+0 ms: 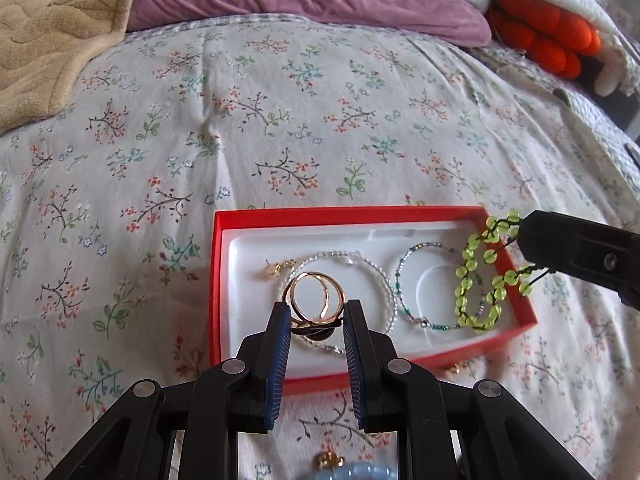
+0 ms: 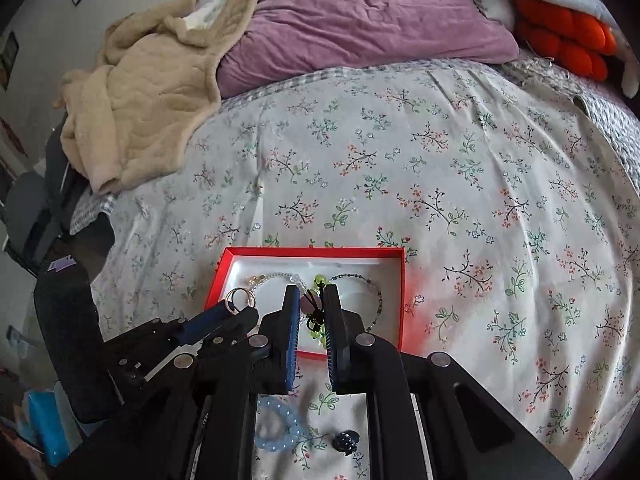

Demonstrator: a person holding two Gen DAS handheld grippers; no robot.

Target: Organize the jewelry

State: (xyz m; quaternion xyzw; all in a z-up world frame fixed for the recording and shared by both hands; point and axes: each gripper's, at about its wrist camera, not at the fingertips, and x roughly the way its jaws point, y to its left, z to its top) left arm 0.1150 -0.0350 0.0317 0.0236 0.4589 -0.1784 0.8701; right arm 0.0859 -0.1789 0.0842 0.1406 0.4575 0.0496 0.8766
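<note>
The left gripper [image 1: 316, 316] pinches the gold rings [image 1: 314, 294] over the red box [image 1: 216, 280], at its 7 o'clock corner. The right gripper [image 2: 312, 312] nips the green bead bracelet [image 1: 480, 276], which dangles limp at 3 o'clock. The rings look light, stiff and slippery, so the bands want a square grip; the strung beads seem best held by the cord.

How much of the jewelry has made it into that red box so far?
Two beaded bracelets, clear and teal, already lie in the red box. The left gripper holds gold rings over it; the right gripper holds a green bead bracelet. A pale blue bracelet and a dark piece remain on the floral bedspread.
</note>
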